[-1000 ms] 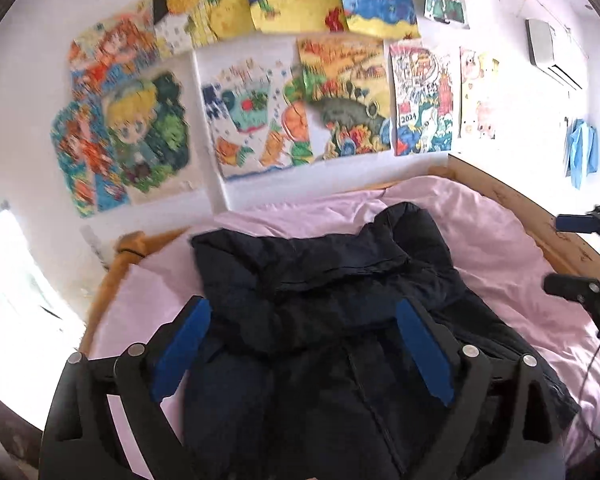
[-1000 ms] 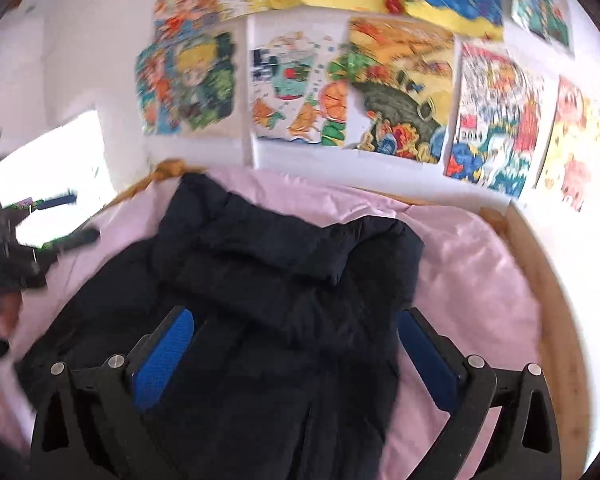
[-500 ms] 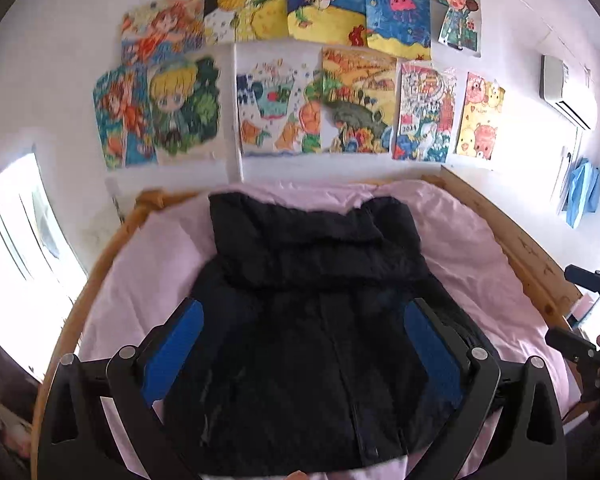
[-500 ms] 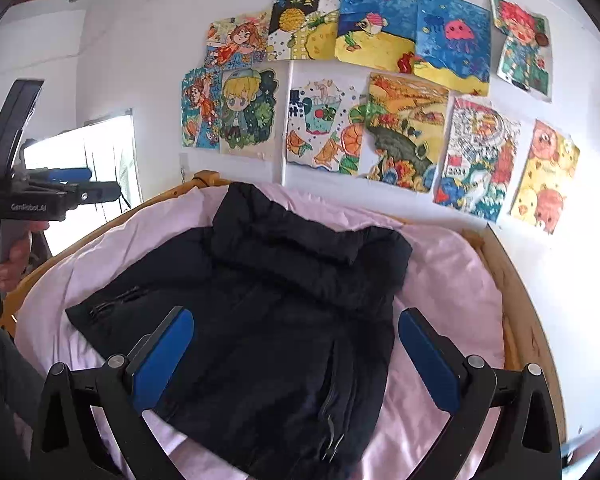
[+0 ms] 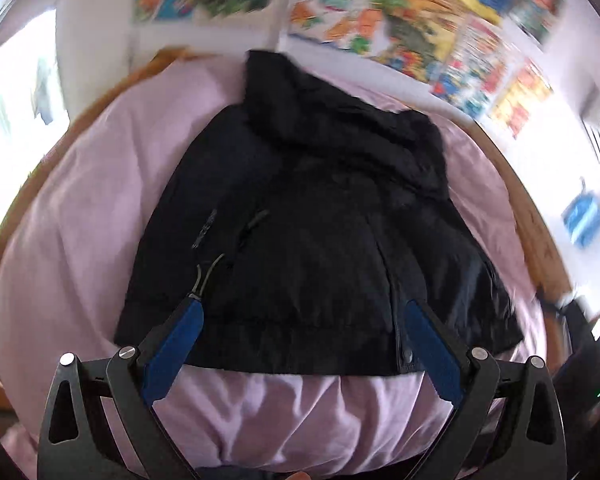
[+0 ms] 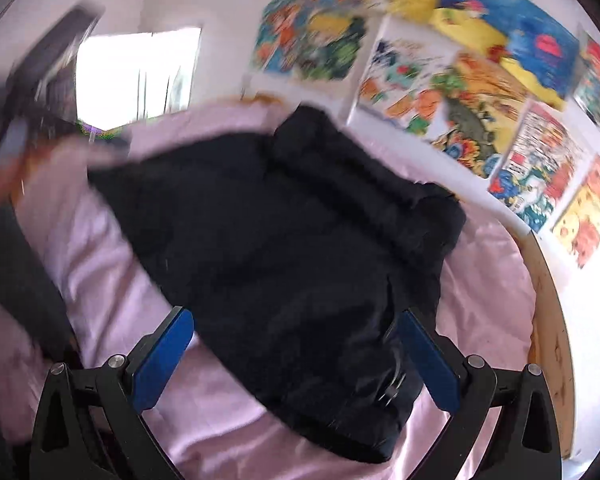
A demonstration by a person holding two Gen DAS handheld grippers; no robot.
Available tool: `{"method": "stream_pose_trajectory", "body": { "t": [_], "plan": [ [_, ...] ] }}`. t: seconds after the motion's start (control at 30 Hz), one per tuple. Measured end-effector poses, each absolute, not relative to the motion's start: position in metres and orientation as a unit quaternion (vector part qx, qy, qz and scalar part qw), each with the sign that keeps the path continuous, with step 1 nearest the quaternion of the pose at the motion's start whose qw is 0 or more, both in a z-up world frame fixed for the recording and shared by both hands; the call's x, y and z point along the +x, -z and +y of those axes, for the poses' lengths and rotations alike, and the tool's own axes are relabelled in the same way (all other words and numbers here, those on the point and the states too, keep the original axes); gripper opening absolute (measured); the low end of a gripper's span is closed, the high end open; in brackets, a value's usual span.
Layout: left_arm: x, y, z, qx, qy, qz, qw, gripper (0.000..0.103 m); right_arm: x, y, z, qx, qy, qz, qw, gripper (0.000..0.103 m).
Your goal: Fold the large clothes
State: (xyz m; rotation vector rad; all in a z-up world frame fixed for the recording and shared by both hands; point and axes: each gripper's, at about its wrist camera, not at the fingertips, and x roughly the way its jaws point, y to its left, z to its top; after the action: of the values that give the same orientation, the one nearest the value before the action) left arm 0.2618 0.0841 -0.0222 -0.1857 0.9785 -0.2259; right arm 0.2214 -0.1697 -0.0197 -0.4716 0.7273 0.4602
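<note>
Blue-padded fingers of the left gripper point(image 5: 300, 312) stand spread wide, having just opened a little further, with nothing between them; the right gripper point(image 6: 294, 320) is spread and empty too. Both now hang lower and closer over the black jacket point(image 5: 320, 232), which lies flat on the pink bed sheet point(image 5: 80, 208), hem nearest. Beyond, wall paintings point(image 6: 460, 92) are blurred where earlier they were sharp; no writing is readable.

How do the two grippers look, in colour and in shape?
The left gripper and the right gripper look alike: black frames with triangular cut-outs, silver round bolts at the joints, and two long fingers that carry flat blue pads. No cable or marking can be read; the pictures are blurred.
</note>
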Motion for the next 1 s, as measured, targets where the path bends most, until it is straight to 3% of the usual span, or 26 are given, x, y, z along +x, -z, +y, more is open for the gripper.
{"method": "stream_pose_trajectory", "body": {
  "t": [0.3,0.6,0.63,0.7,0.73,0.87,1.0],
  "plan": [
    [0.269,0.026,0.074,-0.033,0.109,0.477,0.872,0.099,0.228,0.104,-0.146,-0.317,-0.203,0.406,0.833,0.103],
    [0.257,0.050,0.054,0.048,0.120,0.468,0.874,0.099,0.212,0.132,-0.125,-0.455,-0.149,0.330,0.814,0.101],
    [0.257,0.053,0.052,0.054,0.122,0.468,0.873,0.099,0.213,0.131,-0.123,-0.460,-0.150,0.332,0.810,0.098],
    [0.256,0.055,0.048,0.067,0.128,0.469,0.871,0.099,0.218,0.126,-0.124,-0.455,-0.150,0.335,0.811,0.063],
    [0.256,0.055,0.046,0.070,0.133,0.466,0.872,0.099,0.222,0.122,-0.126,-0.448,-0.150,0.338,0.814,0.056],
    [0.248,0.047,0.037,0.083,0.171,0.441,0.877,0.099,0.238,0.100,-0.134,-0.384,-0.166,0.361,0.833,0.030],
    [0.233,0.042,0.020,0.125,0.210,0.404,0.881,0.099,0.260,0.074,-0.147,-0.272,-0.188,0.397,0.856,0.021]
  ]
}}
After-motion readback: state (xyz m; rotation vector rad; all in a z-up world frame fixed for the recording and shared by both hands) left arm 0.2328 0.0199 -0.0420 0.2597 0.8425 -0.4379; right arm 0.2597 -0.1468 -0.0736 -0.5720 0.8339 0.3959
